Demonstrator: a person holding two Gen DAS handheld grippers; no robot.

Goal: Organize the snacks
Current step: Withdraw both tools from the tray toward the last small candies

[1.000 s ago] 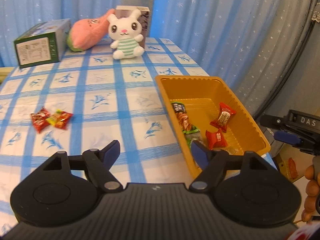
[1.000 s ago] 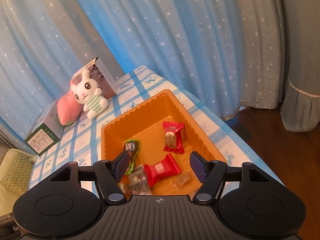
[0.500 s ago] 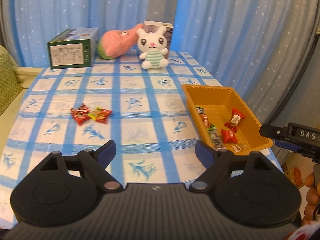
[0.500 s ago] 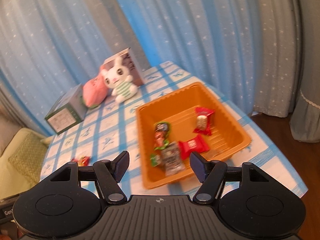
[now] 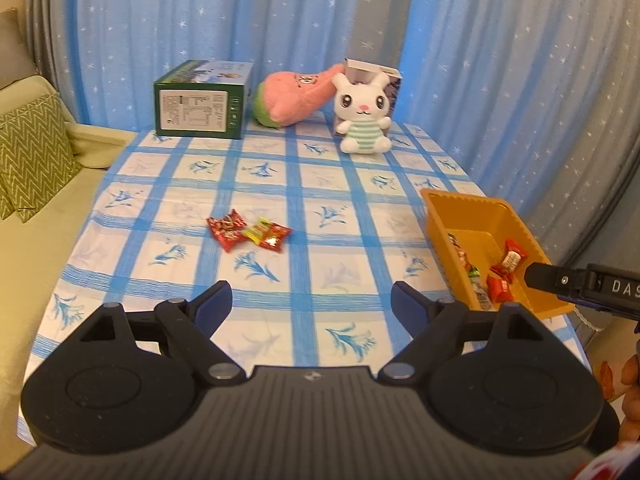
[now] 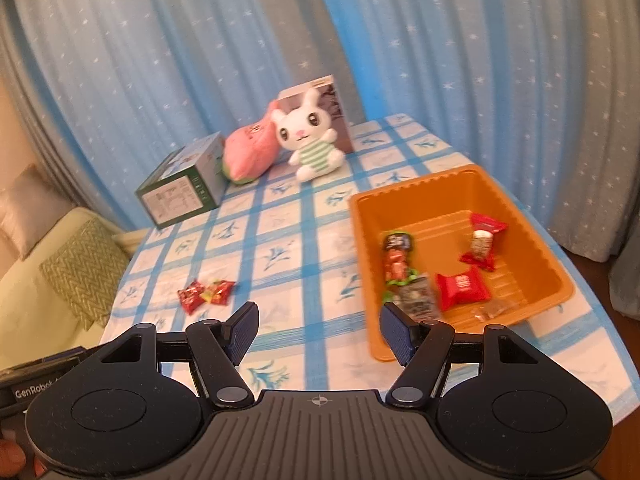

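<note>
Right gripper (image 5: 584, 286) — reads "DAS".

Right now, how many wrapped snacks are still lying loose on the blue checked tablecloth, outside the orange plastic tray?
2: a red crinkled snack packet and a yellow-and-red snack packet touching it, together mid-table, well left of the orange plastic tray. None seems hidden.

both hand-held grippers, left (image 5: 311, 303) and right (image 6: 318, 330), gape empty, angled downward.
</note>
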